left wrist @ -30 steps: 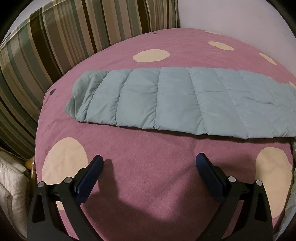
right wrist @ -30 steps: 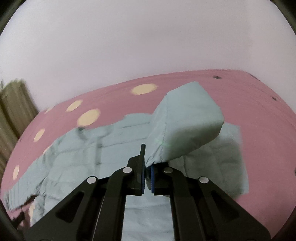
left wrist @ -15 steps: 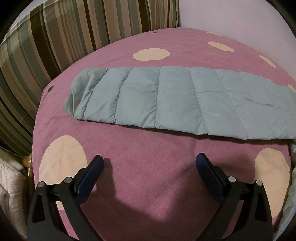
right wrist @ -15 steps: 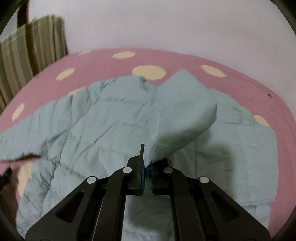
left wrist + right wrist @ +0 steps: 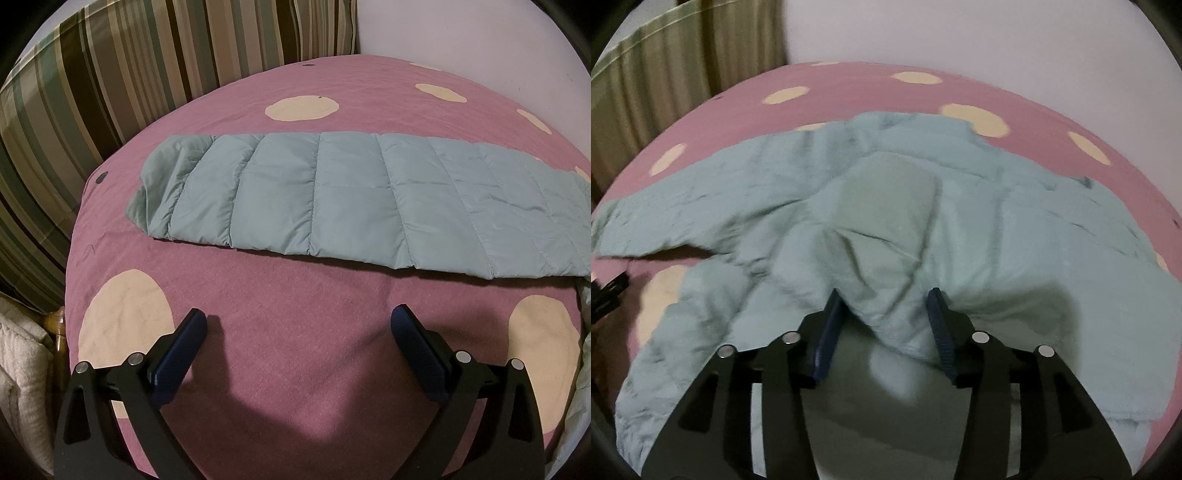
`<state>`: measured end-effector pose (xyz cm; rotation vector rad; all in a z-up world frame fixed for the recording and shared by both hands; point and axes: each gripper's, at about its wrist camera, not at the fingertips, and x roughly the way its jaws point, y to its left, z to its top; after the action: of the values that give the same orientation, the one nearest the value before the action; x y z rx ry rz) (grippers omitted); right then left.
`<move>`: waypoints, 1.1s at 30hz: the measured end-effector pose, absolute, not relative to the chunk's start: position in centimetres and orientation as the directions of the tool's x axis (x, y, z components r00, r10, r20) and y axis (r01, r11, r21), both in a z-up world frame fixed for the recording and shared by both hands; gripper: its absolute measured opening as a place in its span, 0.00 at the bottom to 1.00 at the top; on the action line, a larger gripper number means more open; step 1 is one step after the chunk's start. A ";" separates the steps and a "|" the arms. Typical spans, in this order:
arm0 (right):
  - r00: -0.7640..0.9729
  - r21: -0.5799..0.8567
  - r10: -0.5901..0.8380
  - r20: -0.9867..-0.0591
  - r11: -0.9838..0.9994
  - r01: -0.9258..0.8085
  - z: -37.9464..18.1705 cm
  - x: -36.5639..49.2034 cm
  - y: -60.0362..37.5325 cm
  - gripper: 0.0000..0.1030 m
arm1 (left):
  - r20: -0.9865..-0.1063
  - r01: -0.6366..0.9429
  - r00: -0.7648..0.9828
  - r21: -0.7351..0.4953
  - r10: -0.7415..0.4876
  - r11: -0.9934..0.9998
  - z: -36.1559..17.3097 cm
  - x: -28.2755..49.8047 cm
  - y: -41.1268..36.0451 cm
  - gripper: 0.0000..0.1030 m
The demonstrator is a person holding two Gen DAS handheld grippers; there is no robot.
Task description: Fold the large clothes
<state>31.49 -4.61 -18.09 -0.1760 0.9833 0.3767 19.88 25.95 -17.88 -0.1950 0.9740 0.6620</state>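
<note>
The pale blue quilted jacket lies spread across the pink bedspread, which is dotted with large cream circles. From my right wrist camera the jacket fills most of the view, rumpled, with one sleeve reaching out to the left. A fold of its fabric lies doubled over the jacket's body and runs down between my right fingers. From my left wrist camera I see the sleeve stretched flat across the middle of the bed, its stitched panels side by side and its cuff end toward the left.

Behind the bed hangs a curtain striped in brown, green and cream, beside a plain pale wall. At the lower left edge of the left view, a white knitted cloth sits off the side of the bed.

My right gripper has just been opening: its jaws stand about halfway apart, with the folded fabric bunched between them, and I cannot tell whether the blue pads still touch the cloth. My left gripper hangs over bare bedspread in front of the sleeve, well apart from it, jaws spread wide and holding nothing.
</note>
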 end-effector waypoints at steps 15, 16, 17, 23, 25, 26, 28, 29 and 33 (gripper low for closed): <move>0.653 0.118 0.129 -0.746 0.991 -0.061 -11.3 27.4 -21.0 0.31 | -0.816 -0.599 0.384 0.136 0.433 0.789 -17.8 19.9 26.0 0.96; 0.642 0.115 0.083 -0.762 0.993 0.007 -12.0 27.5 -23.5 0.32 | -0.816 -0.599 0.384 0.136 0.432 0.789 -17.8 19.9 25.9 0.96; 0.634 0.120 0.063 -0.770 0.992 0.048 -12.5 27.6 -25.1 0.32 | -0.815 -0.599 0.384 0.137 0.433 0.789 -17.8 19.9 26.0 0.96; 0.569 0.098 -0.002 -0.822 0.984 0.146 -16.9 28.2 -29.6 0.32 | -0.816 -0.599 0.383 0.137 0.433 0.789 -17.8 19.9 25.9 0.96; 0.550 0.085 -0.008 -0.835 0.986 0.143 -18.2 28.7 -29.6 0.31 | -0.816 -0.599 0.383 0.138 0.434 0.789 -17.8 20.0 25.9 0.96; 0.549 0.083 -0.009 -0.836 0.987 0.141 -18.6 28.6 -29.5 0.31 | -0.815 -0.599 0.382 0.140 0.435 0.789 -17.8 20.0 25.9 0.96; 0.553 0.081 -0.010 -0.833 0.987 0.139 -19.4 28.7 -29.4 0.32 | -0.815 -0.598 0.380 0.145 0.438 0.788 -17.8 19.9 26.0 0.96; 0.555 0.082 -0.009 -0.831 0.987 0.139 -19.5 28.8 -29.4 0.32 | -0.814 -0.598 0.379 0.148 0.440 0.788 -17.8 19.9 26.0 0.96; 0.560 0.070 -0.017 -0.828 0.989 0.134 -20.1 29.1 -29.2 0.32 | -0.812 -0.597 0.376 0.157 0.447 0.787 -17.7 20.0 25.9 0.96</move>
<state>29.10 -29.20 -20.10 0.1303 0.9730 -0.0892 19.99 25.92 -17.74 -0.1729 0.9787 0.6722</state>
